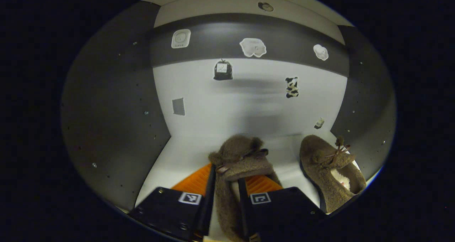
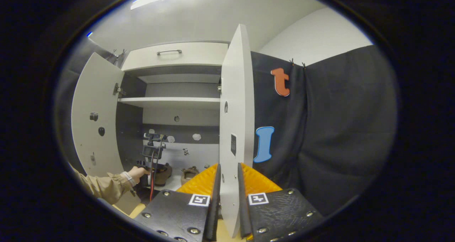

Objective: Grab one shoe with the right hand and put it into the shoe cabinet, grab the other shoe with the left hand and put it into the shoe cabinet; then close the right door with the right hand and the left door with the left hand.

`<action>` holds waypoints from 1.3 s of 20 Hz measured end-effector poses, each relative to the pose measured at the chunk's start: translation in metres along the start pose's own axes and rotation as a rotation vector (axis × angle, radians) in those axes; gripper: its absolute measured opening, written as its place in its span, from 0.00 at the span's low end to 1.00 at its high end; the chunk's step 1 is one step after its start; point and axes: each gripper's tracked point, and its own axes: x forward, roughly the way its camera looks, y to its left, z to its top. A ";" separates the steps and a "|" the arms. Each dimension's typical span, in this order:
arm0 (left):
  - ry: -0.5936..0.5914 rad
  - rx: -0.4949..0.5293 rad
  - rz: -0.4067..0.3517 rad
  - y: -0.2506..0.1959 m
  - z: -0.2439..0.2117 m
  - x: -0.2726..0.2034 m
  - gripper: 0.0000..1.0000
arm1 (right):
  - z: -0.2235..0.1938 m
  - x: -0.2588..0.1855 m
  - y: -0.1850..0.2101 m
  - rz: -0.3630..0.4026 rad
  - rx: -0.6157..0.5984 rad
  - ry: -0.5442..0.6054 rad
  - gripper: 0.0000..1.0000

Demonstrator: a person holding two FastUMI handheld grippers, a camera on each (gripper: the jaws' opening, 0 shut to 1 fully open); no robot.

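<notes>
Two brown fuzzy shoes sit in the white-floored shoe cabinet (image 1: 177, 156). My left gripper (image 1: 226, 167) is shut on the left shoe (image 1: 238, 151), heel toward me and toe pointing at the back wall. The other shoe (image 1: 327, 167) lies free on the cabinet floor to its right. In the right gripper view my right gripper (image 2: 228, 167) is shut on the edge of the open right door (image 2: 236, 103), one finger on each face. Farther off, a hand (image 2: 137, 172) holds the left gripper (image 2: 151, 163) inside the cabinet beside both shoes (image 2: 189, 173).
The left door (image 2: 94, 117) stands wide open. A white shelf (image 2: 170, 101) spans the cabinet above the shoe compartment, with a drawer (image 2: 174, 55) on top. Dark side walls (image 1: 117, 128) close in the compartment, and stickers dot its back wall (image 1: 252, 47).
</notes>
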 end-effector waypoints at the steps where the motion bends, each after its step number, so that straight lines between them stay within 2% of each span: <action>1: -0.006 -0.001 -0.003 0.000 0.001 -0.005 0.41 | 0.000 0.000 0.000 0.003 -0.001 -0.001 0.25; 6: -0.036 0.031 -0.011 0.002 0.005 -0.033 0.70 | -0.002 -0.007 0.004 0.026 0.019 -0.008 0.25; 12: -0.157 0.039 -0.041 -0.001 0.030 -0.100 0.70 | 0.000 -0.015 0.006 0.068 0.035 -0.014 0.25; 19: -0.279 0.057 -0.076 -0.005 0.038 -0.205 0.70 | 0.000 -0.025 0.010 0.134 0.055 -0.016 0.25; 22: -0.315 0.049 -0.063 0.001 0.029 -0.249 0.79 | -0.002 -0.025 0.008 0.153 0.051 -0.012 0.25; 26: -0.360 0.062 -0.034 0.013 0.020 -0.302 0.79 | -0.001 -0.025 0.002 0.171 0.050 -0.008 0.25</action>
